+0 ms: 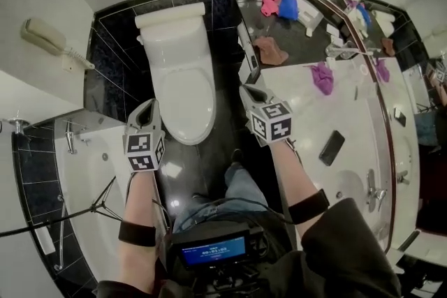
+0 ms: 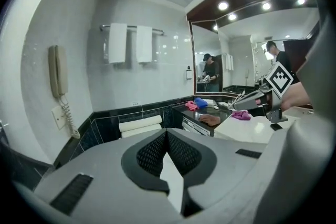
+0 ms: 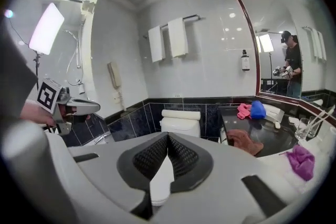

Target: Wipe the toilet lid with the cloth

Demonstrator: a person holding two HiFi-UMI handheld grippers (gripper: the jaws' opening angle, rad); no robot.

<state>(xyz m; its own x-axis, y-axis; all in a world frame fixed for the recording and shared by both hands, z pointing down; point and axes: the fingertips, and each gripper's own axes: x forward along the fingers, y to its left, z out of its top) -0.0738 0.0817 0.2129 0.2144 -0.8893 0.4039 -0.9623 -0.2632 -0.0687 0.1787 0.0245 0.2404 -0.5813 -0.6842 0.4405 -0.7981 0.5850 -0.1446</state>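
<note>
Head view: the smooth white oval toilet lid is down, straight ahead, with no cloth on it.
Cloths: all lie to the right, well apart from the lid. A crumpled brown cloth, a pink cloth and a blue cloth are on the dark glossy counter, and a purple cloth is on the white vanity top. I cannot tell which one is meant.
Left gripper: jaws together, nothing between them.
Right gripper: jaws together, empty, the nearer one to the cloths.
Handling: each cloth looks light, soft and limp. A pinch on a raised fold seems best, bunching enough fabric to cover the pads. The lid looks hard and slick.
Right gripper view: shows two white towels on a wall rail, which the head view lacks.
Head view only: the lid's whole outline and a flat black phone on the vanity top.
</note>
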